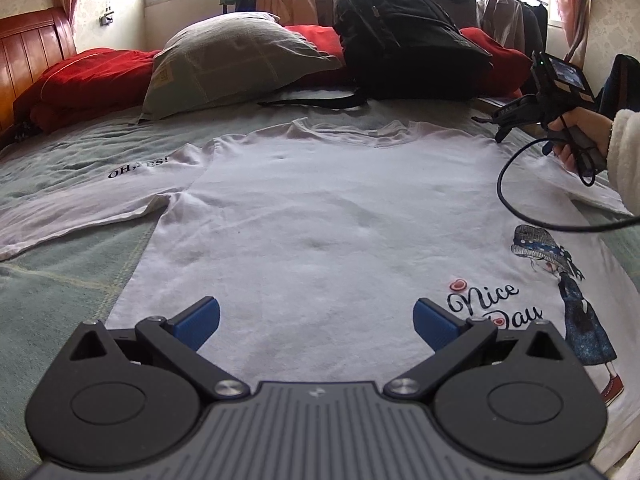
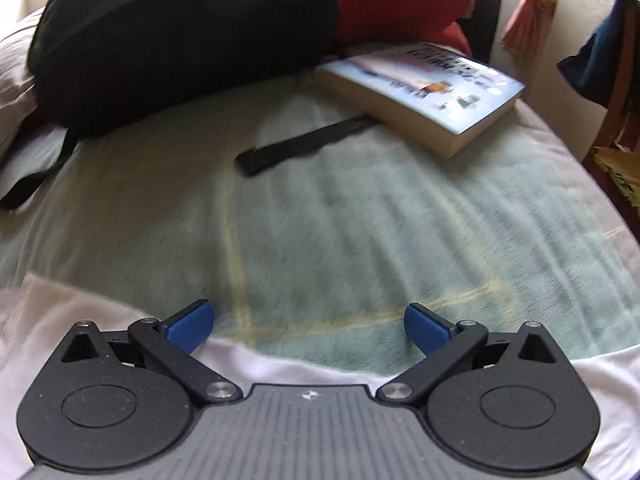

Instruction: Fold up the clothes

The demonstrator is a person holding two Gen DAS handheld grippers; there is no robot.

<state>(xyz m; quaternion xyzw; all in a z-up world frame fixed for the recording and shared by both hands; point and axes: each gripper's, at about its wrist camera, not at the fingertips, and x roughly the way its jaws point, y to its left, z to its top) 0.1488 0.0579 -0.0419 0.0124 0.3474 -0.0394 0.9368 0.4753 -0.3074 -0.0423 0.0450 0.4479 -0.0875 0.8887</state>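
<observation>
A white T-shirt (image 1: 320,208) lies flat, front up, on the green bedspread (image 1: 60,280), with a "Nice Day" girl print at its lower right and "OH, YES!" on its left sleeve. My left gripper (image 1: 316,322) is open and empty over the shirt's hem. My right gripper (image 2: 308,326) is open and empty, over the shirt's edge (image 2: 100,312) with bedspread (image 2: 360,220) ahead. The right gripper also shows in the left wrist view (image 1: 500,130), held in a hand near the shirt's right shoulder.
A grey pillow (image 1: 232,60), red bedding (image 1: 80,80) and a black backpack (image 1: 404,40) lie along the far side of the bed. A book (image 2: 424,88) and a black strap (image 2: 300,144) lie ahead of the right gripper. A cable (image 1: 520,208) hangs over the shirt.
</observation>
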